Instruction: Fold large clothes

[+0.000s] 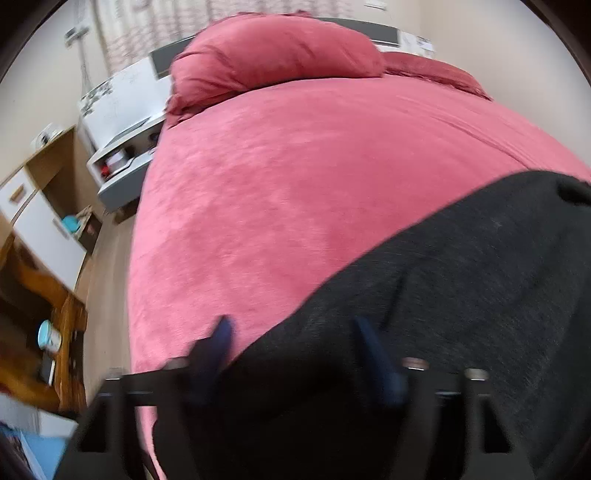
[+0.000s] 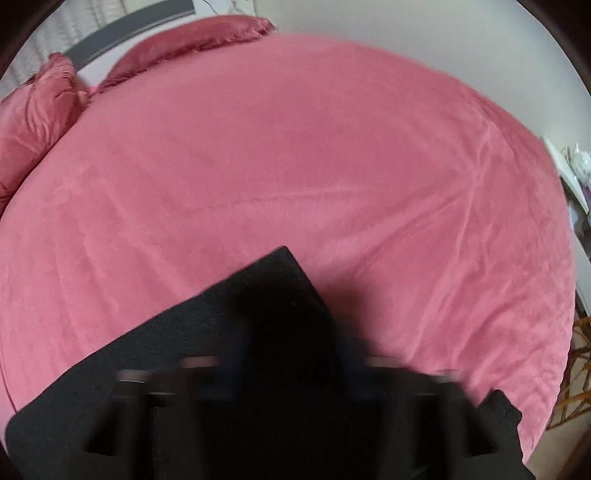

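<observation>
Garment [image 1: 461, 295] flat on bed [image 1: 295, 184]; left claw [image 1: 295, 343] parted, holding nothing; right claw [image 2: 291, 354] pinched shut, grip unclear. Risked slipping, bunching.

Bedroom interior. Bed [image 1: 295, 166] with pink cover and matching pillow [image 1: 273, 55]; white nightstand [image 1: 122, 110] beside it; wooden shelving [image 1: 40, 302] along pale wall [image 1: 37, 85]; patterned curtains [image 1: 147, 18] behind headboard; light wooden floor [image 1: 107, 277].

Pink bed [image 1: 295, 177], pillow [image 1: 273, 59], nightstand [image 1: 122, 110]
</observation>
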`<state>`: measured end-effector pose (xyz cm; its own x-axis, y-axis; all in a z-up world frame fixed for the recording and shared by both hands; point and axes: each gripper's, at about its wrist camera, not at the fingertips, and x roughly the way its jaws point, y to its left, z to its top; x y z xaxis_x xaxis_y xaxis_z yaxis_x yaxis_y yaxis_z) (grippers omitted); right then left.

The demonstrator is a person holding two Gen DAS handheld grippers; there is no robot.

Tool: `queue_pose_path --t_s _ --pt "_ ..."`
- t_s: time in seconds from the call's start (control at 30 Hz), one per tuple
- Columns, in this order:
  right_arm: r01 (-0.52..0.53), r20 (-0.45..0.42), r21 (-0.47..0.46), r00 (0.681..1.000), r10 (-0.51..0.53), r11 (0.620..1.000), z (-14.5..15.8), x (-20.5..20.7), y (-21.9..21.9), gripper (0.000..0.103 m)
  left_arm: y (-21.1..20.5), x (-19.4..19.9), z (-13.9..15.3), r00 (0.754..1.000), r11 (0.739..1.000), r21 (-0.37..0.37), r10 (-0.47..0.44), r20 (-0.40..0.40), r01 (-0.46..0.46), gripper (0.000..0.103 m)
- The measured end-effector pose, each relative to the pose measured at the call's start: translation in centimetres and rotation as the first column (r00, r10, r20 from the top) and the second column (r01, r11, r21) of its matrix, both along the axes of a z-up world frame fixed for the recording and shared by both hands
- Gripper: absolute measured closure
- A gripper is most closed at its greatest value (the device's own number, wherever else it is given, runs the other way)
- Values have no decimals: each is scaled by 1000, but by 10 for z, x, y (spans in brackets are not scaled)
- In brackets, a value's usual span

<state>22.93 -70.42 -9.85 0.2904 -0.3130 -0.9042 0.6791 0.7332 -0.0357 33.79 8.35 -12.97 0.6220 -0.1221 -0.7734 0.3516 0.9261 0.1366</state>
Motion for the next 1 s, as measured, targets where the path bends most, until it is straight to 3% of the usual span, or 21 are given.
queue_pose_path --t_s 0.03,0.07,0.13,0.27,0.4,0.5,0.63,0.73,0.8,0.83,0.9,0.97,1.0 --pt "0 2 -4 1000 0 1000 5 0 3 97 -8 -4 1 999 999 22 -41 6 41 75" --pt "-6 0 -24 1000 6 1000 12 0 7 97 -17 -12 0 998 996 55 -68 15 67 87" --pt "-25 32 -37 999 26 999 28 1 12 97 -28 -19 3 996 990 123 -80 35 75 91" --pt "-12 152 -48 988 19 999 76 -1 13 97 -10 -13 19 1000 1000 -22 -7 -22 7 93" --pt "11 243 -62 970 4 998 121 24 0 98 -15 -12 26 1000 1000 -7 5 -7 -5 93" --pt "59 341 -84 940 -27 995 140 44 -2 98 -15 -4 25 999 998 -26 50 2 -49 93" --pt "78 364 -150 931 -18 986 137 99 1 98 -17 9 15 997 997 16 71 37 -71 92" --pt "96 355 -211 935 -15 973 115 134 20 93 -22 8 -1 994 994 67 80 75 -85 85" --pt "89 289 -233 957 -19 968 90 152 23 69 -27 6 -6 991 990 106 79 110 -90 82" --pt "82 243 -237 970 -23 968 81 158 24 63 -26 7 -9 989 989 110 83 120 -97 77" --pt "64 217 -224 976 -14 973 66 154 27 62 -22 10 -12 985 985 110 116 128 -130 64" --pt "44 239 -190 971 2 981 61 136 32 61 -12 14 -11 981 983 79 157 113 -166 38" --pt "33 248 -171 969 11 985 59 122 35 61 -3 17 -11 976 978 51 196 97 -201 30"
